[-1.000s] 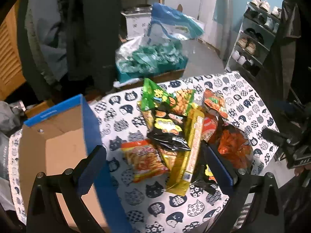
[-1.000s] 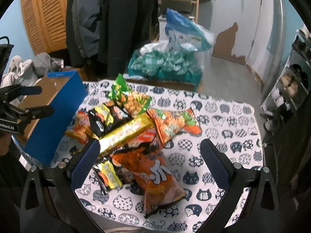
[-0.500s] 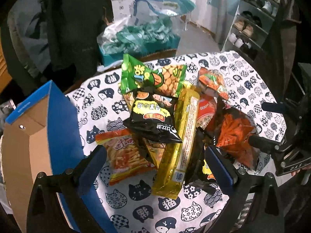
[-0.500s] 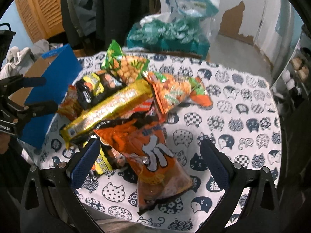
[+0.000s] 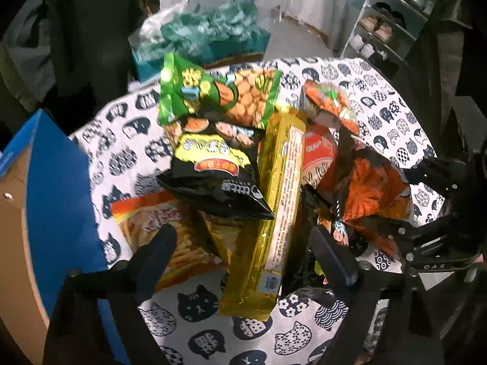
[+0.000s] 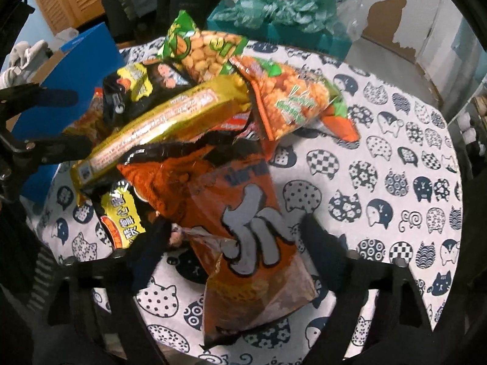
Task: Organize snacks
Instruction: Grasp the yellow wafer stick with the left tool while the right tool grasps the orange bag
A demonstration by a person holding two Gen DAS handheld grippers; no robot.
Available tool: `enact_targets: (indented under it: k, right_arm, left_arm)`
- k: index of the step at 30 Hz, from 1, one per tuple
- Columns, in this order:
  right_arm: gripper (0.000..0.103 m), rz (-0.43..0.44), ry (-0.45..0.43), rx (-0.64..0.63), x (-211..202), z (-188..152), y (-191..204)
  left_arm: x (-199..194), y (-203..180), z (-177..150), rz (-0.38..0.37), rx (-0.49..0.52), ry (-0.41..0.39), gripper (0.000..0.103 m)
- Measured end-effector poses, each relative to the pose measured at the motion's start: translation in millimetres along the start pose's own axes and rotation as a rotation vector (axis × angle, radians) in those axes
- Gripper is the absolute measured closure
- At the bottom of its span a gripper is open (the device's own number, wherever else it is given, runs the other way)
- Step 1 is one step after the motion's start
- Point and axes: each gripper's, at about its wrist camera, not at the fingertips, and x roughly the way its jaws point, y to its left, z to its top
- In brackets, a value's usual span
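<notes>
Snacks sit heaped in 1 overlapping pile on your cat-print tablecloth (image 6: 395, 158), toward its left half. On top lies a long gold packet (image 5: 275, 213), running lengthwise away from your left gripper (image 5: 243, 261). A black-and-yellow bag (image 5: 213, 176) rests against its left side, and a green peanut bag (image 5: 219, 97) stands tilted at the far end. An orange fries bag (image 5: 158, 231) lies flat at the pile's left, just under your left finger. To the right you have an orange-and-green bag (image 6: 292, 100) and a big orange puff bag (image 6: 243, 234) whose near end points at your right gripper (image 6: 237, 249).

Your left gripper's fingers are spread wide, straddling the gold packet's near end without clamping it. Your right gripper's fingers are also apart, either side of the puff bag's near half, gripping nothing.

For room: the blue cardboard box (image 5: 61, 200) stands just beside the pile at the table's left edge, open side up. The cloth to the right of the pile lies bare out to the table's right edge. The puff bag's near corner reaches close to the front edge.
</notes>
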Motion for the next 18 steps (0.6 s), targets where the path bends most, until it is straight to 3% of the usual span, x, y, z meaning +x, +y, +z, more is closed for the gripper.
enact_targets:
  k: [1, 3, 6, 13, 18]
  right_arm:
    - [0.034, -0.003, 0.005, -0.005, 1, -1, 0]
    - [0.051, -0.002, 0.007, -0.011, 2, -2, -1]
    - [0.056, 0.017, -0.001, 0.016, -1, -3, -7]
    - [0.060, 0.000, -0.038, 0.087, -17, -4, -22]
    - [0.060, -0.004, -0.045, 0.133, -19, -4, -32]
  left_arm:
    - [4, 0, 1, -0.007, -0.006, 0.012, 0.016]
    - [9, 0, 2, -0.010, -0.018, 0.024, 0.019]
    - [15, -2, 4, -0.042, -0.032, 0.040, 0.019]
    - [29, -20, 5, -0.019, 0.040, 0.067, 0.021]
    - [41, -21, 8, -0.017, 0.044, 0.093, 0.043]
